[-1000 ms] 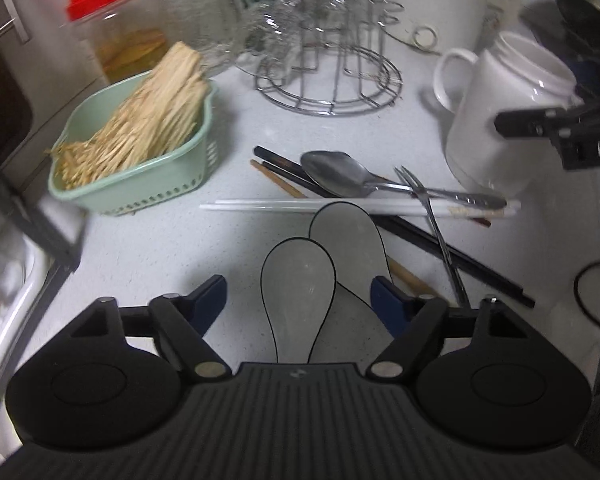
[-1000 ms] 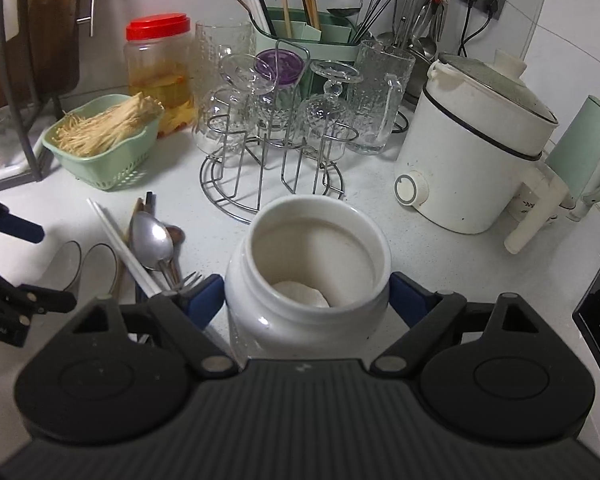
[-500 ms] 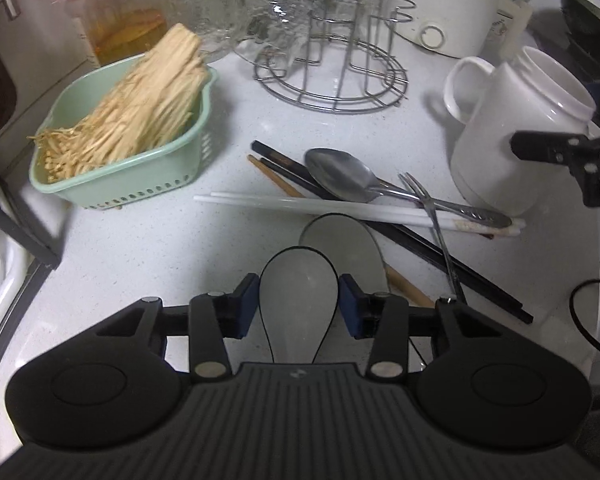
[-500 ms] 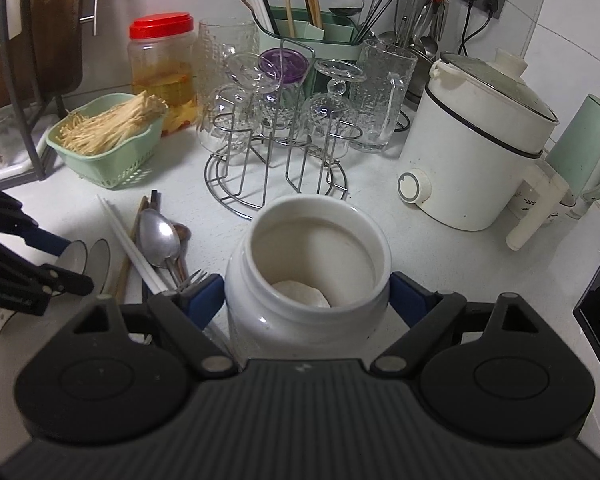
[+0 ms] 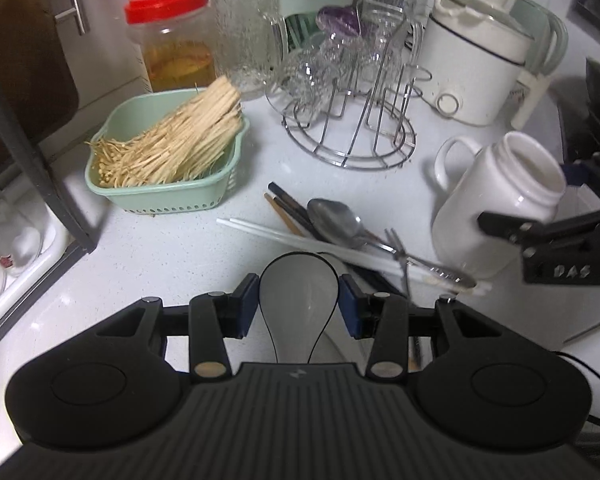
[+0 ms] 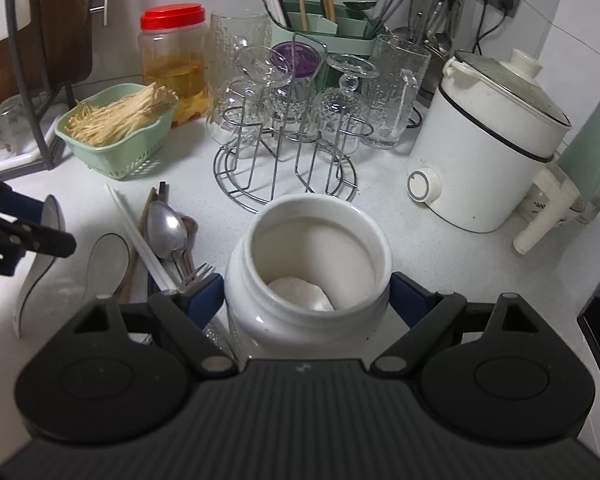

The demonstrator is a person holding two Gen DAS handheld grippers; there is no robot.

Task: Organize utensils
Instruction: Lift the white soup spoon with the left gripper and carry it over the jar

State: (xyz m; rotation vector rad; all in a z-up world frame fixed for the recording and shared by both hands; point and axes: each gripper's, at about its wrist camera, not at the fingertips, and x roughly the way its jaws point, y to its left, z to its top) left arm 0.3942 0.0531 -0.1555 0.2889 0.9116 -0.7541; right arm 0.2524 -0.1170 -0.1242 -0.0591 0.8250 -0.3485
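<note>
White soup spoon (image 5: 298, 304) now lifted, clenched in left tool (image 5: 299, 305), right tool (image 6: 306, 300) still grasping jar (image 6: 308, 264).

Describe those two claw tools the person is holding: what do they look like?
Both look alike: the left claw and right claw have matte black ribbed bodies, round side discs, black hinged arms with silver pivots, and blue pads at the tips. White letters mark the right claw's side. No sleeve shows.

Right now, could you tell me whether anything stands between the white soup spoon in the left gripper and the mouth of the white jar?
Nothing visible does. The white soup spoon is clamped in the left gripper, and the white jar, held by the right gripper, has an open mouth. Only utensils lie below.
</note>
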